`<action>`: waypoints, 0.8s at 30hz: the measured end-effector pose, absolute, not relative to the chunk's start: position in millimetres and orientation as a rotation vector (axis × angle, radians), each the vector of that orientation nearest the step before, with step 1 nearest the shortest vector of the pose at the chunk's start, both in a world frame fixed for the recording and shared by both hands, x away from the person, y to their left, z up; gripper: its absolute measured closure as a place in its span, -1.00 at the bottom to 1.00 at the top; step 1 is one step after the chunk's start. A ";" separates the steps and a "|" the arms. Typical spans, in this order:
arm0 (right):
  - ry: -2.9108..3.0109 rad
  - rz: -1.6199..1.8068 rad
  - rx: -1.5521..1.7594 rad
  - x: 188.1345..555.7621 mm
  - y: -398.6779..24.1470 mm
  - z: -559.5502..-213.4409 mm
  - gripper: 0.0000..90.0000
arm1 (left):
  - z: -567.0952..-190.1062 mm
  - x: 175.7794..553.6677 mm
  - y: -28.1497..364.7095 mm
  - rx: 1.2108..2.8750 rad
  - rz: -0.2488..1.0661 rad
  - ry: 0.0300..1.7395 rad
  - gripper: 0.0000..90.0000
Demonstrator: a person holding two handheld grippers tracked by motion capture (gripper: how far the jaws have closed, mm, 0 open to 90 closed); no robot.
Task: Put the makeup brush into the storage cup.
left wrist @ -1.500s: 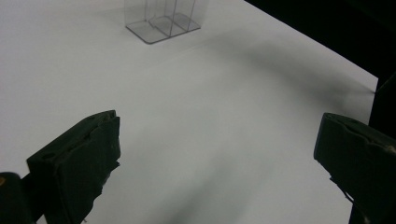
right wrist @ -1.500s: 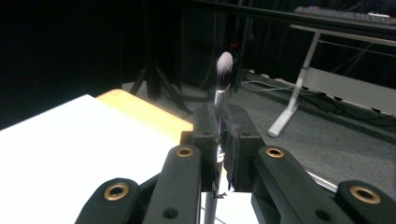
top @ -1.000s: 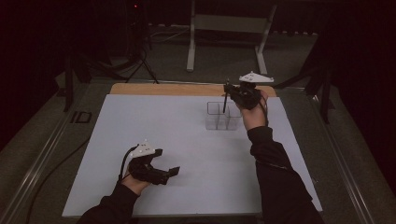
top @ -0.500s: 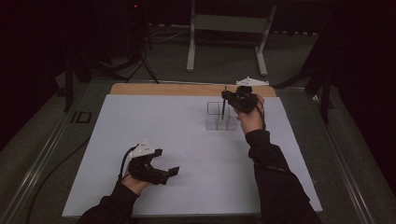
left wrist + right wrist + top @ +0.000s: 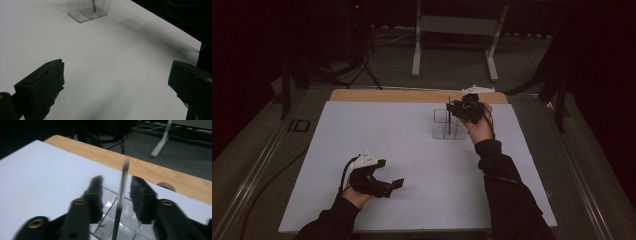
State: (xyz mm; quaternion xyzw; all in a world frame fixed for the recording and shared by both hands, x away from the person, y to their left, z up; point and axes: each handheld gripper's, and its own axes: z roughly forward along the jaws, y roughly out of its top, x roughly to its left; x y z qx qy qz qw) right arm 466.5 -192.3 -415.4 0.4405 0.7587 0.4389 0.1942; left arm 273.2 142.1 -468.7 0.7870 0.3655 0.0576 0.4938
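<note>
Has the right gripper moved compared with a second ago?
Yes. In the high view the right gripper has sunk toward the clear organizer, its jaws have just been opening, and the thin dark stick stands free between them in a compartment.

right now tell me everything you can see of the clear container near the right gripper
The clear container looks like transparent plastic, a small box split by thin inner walls into compartments, with a flat base that juts out a little. It stands upright on the white table top, towards the far right, close to the wooden edge strip. A thin dark stick stands nearly upright in one compartment. The right gripper hovers just above, its jaws apart on either side of the stick, having just been opening.
</note>
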 end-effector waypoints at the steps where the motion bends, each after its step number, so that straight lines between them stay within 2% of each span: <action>1: 2.130 1.233 1.240 466.7 -192.6 -415.6 0.22 | -468.8 273.2 142.0 1.909 0.138 0.885 -0.96; 3: 2.119 1.240 1.247 466.7 -193.3 -415.1 0.12 | -468.6 273.1 141.8 1.909 0.140 0.886 -0.97; 4: 2.115 1.246 1.248 466.5 -193.4 -414.6 -0.04 | -468.5 273.1 141.8 1.909 0.137 0.885 -0.97; 8: 2.130 1.254 1.255 465.6 -193.1 -412.5 -0.40 | -468.1 273.4 141.9 1.913 0.135 0.882 -0.97; 9: 2.130 1.259 1.262 465.1 -193.4 -411.9 -0.43 | -467.7 273.9 142.3 1.919 0.138 0.879 -0.97; 10: 2.124 1.268 1.260 463.8 -194.1 -410.6 -0.55 | -467.5 274.2 142.6 1.919 0.137 0.879 -0.97; 13: 2.164 1.302 1.277 462.1 -195.2 -409.2 -0.72 | -466.2 275.2 145.0 1.922 0.141 0.882 -0.98; 24: 2.225 1.333 1.223 451.9 -190.9 -406.3 -0.74 | -467.9 276.9 145.6 1.948 0.125 0.871 -0.98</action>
